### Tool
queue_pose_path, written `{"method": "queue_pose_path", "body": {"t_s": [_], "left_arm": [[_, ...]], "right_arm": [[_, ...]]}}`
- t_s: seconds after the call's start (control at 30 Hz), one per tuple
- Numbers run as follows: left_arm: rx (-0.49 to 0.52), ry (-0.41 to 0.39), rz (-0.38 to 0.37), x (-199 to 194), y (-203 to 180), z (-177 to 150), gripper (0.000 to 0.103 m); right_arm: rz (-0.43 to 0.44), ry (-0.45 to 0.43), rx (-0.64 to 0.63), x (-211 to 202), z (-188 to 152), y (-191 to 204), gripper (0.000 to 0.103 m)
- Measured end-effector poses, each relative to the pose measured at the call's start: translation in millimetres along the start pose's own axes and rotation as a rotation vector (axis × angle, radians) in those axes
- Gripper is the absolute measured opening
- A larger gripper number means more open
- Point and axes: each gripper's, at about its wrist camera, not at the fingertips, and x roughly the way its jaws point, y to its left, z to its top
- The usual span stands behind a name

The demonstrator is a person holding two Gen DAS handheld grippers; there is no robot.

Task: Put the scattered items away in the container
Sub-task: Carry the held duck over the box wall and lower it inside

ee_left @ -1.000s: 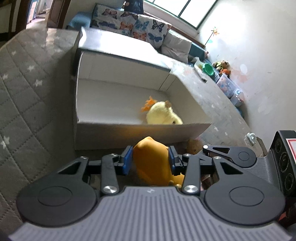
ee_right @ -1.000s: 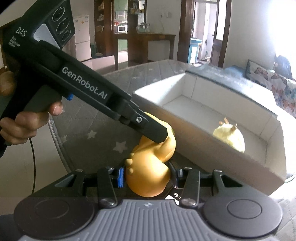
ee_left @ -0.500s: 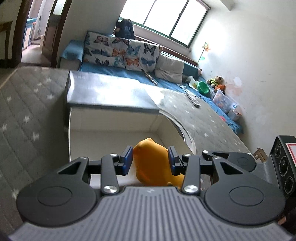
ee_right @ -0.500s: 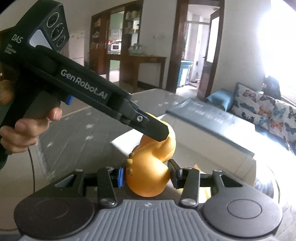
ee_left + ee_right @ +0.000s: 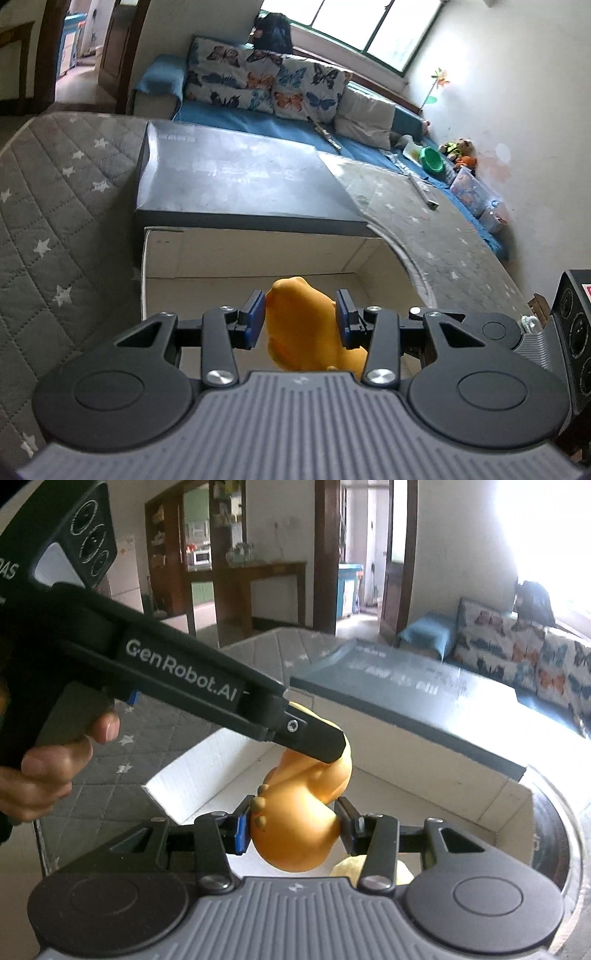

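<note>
Two grippers shared one orange toy [image 5: 299, 823] above the open white box [image 5: 255, 251]. It looked light, smooth and slightly squashy, best pinched across its rounded body. The left gripper [image 5: 301, 319] and the right gripper [image 5: 291, 825] were each closed narrowly on it, pads pressing its sides.

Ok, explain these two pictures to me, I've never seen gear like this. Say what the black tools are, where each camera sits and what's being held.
No robot here: a person holds a hand-operated gripper in each hand, and each carries a wide-angle camera looking along its two fingers. One picture comes from the left gripper, the other from the right gripper. Both are shut on the same orange rubber toy, held over an open white box that stands on a grey star-patterned quilted mat. A pale yellow toy already lies in the box. In the right view you also see the person's hand on the left gripper's handle.
</note>
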Motion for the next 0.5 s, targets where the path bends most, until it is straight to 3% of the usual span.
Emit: {"method": "queue_pose_path", "body": {"t_s": [0.5], "left_arm": [[-0.050,0.076,0.026,37.5,27.4,-2.0,0.042]], "right_arm": [[0.031,0.139,0.053,53.7,-0.5,-17.0,0.046]]}}
